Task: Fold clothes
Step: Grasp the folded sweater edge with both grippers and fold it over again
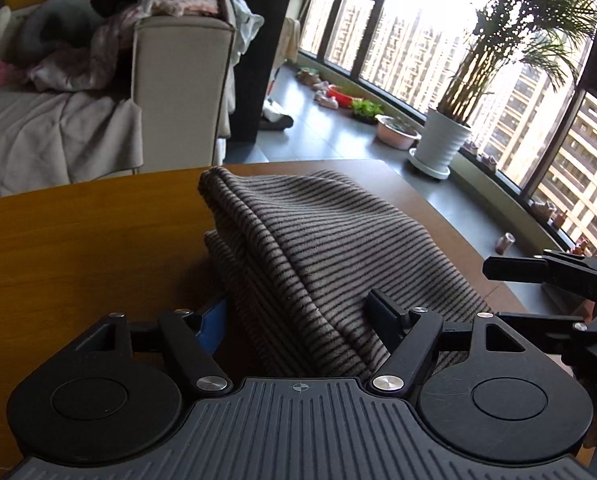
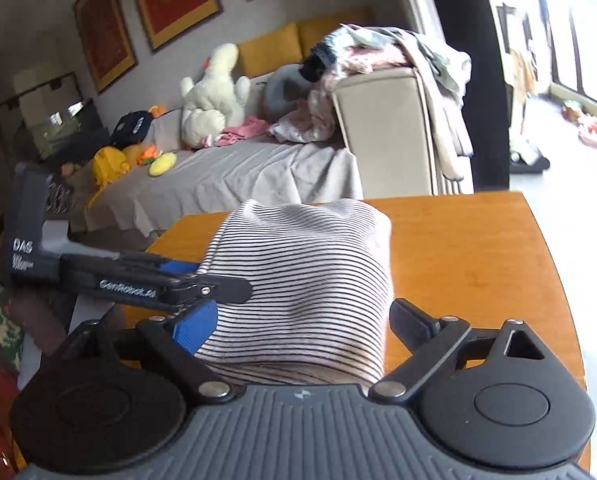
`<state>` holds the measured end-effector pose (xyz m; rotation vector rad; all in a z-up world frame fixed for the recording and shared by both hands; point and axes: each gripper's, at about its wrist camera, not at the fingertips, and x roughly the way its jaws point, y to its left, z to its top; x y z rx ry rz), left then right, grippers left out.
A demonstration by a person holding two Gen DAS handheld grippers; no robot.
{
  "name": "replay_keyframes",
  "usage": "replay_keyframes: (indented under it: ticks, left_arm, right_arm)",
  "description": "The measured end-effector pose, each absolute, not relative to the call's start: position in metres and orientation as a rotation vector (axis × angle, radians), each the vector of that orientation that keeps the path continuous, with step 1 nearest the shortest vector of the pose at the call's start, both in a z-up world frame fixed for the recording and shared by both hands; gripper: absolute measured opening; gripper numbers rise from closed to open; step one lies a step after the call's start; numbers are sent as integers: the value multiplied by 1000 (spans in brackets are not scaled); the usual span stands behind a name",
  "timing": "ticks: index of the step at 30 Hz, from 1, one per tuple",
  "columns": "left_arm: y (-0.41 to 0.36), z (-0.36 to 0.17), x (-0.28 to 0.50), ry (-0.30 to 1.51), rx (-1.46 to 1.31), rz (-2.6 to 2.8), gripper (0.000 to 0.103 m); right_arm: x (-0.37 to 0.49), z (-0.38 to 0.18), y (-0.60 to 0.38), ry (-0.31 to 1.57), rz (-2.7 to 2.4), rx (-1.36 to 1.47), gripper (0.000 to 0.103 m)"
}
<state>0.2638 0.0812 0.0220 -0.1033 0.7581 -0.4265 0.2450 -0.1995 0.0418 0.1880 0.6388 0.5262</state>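
A folded grey garment with thin black stripes (image 1: 298, 232) lies on the wooden table (image 1: 78, 248). My left gripper (image 1: 298, 314) is open, its blue-padded finger and black finger straddling the near end of the fold. The right gripper (image 1: 514, 272) reaches in from the right edge of that view. In the right wrist view the same striped garment (image 2: 306, 256) fills the gap of my right gripper (image 2: 302, 324), which stands open with a finger on either side of it. The left gripper (image 2: 218, 288) comes in from the left and overlaps the garment's left edge.
Beyond the table stands a beige sofa (image 2: 378, 128) with a heap of unfolded clothes (image 2: 370, 56) on its arm and a white plush toy (image 2: 214, 96). A potted palm (image 1: 442, 140) and bowls sit by the curved window. Bare table (image 2: 458, 248) shows right of the garment.
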Motion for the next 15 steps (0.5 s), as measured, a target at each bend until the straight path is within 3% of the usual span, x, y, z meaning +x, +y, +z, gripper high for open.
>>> replay_keyframes:
  ticks: [6,8,9,13,15]
  left_arm:
    - [87,15,262,776,-131,-427,84]
    - [88,13,262,787,-154,-432,86]
    - [91,10,261,798,-180,-440,89]
    - [101,1,257,826,-260,-484,92]
    - [104,-1,256,828,-272,-496,89]
  right_arm:
    - [265,6,-217,745,446,281,89]
    - [265,-4,-220,760,481,352,73]
    - [264,-4,-221,760,519,395,55]
    - [246,21,-208,665,565,276,52]
    - [244,23,-205,667,575,235,52]
